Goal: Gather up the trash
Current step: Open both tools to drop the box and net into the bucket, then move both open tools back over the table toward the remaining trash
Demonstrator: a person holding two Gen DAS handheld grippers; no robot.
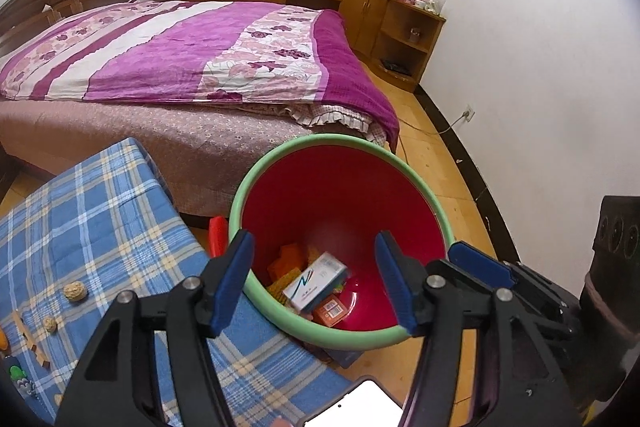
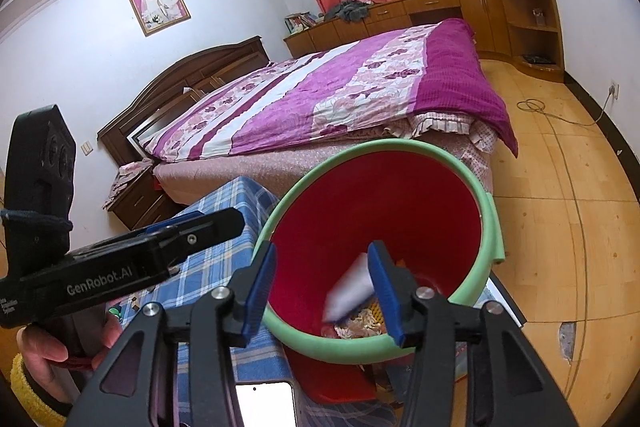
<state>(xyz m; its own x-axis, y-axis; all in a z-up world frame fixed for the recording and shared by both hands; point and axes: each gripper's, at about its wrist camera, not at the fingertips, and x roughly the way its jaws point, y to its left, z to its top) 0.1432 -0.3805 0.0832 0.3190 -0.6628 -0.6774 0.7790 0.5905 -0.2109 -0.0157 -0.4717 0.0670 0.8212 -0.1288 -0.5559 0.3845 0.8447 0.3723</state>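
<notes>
A red bin with a green rim (image 1: 340, 139) stands on the floor beside the plaid-covered table. In it lie a white and blue box (image 1: 316, 281) and orange packets (image 1: 330, 311). My left gripper (image 1: 314, 267) hangs open over the bin's mouth, with nothing between its blue pads. My right gripper (image 2: 322, 259) is also open above the bin (image 2: 400, 145). A blurred white piece (image 2: 350, 287) is loose just below its right pad, inside the bin. The left gripper (image 2: 192, 227), held by a hand, shows at the left of the right wrist view. The right gripper's finger (image 1: 480, 261) shows at the right of the left wrist view.
A blue plaid cloth (image 1: 100, 227) covers the table at left, with two walnuts (image 1: 75, 291) and small wood pieces on it. A bed with a purple floral quilt (image 1: 180, 47) lies behind. A phone (image 2: 264, 403) sits at the near edge. A cable (image 2: 560, 131) runs over the wooden floor.
</notes>
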